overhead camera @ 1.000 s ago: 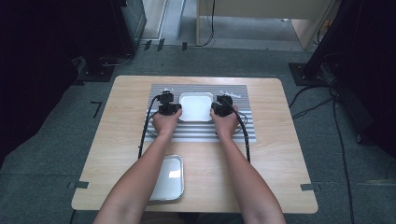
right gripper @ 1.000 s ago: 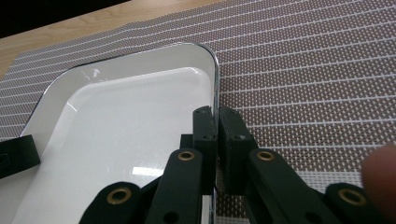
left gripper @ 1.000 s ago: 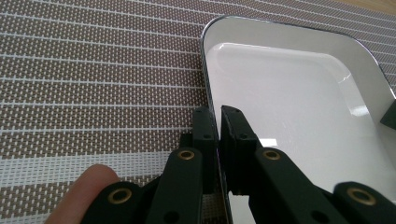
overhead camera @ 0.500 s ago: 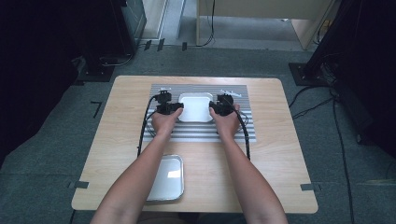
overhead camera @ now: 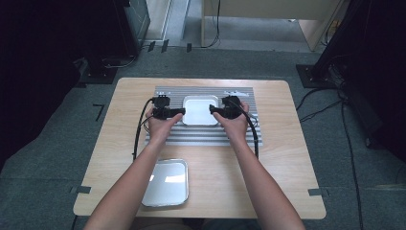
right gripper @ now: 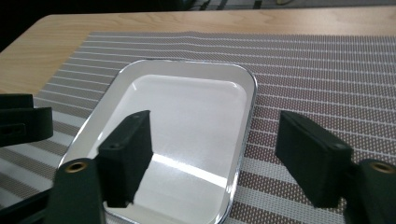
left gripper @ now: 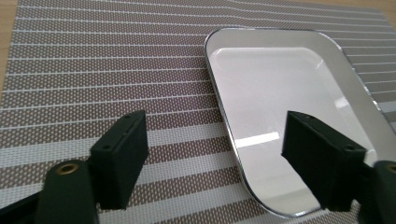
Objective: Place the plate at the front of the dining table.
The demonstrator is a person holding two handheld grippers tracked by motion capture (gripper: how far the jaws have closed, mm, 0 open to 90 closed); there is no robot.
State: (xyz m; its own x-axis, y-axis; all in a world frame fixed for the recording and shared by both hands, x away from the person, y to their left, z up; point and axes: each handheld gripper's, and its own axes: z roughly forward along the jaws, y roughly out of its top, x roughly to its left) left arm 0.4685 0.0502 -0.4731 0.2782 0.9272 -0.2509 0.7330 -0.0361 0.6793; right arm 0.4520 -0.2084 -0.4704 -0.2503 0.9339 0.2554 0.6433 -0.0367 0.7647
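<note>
Straddling each side rim of the tray (overhead camera: 200, 111), both grippers' jaws are held apart; nothing is gripped or lifted yet.

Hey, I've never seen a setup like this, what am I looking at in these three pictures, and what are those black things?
No robot here: a person sits at a wooden table holding a hand-held gripper in each hand. The high view looks down from above; the left gripper and right gripper sit either side of a shiny metal tray on a striped placemat. A second metal tray lies nearer the person, on bare wood. The other two pictures come from cameras riding on the grippers; the black blocks rising from the bottom are each gripper's own jaws. Both pairs stand open, straddling opposite rims of the tray on the mat, left and right. Nothing is held yet.
</note>
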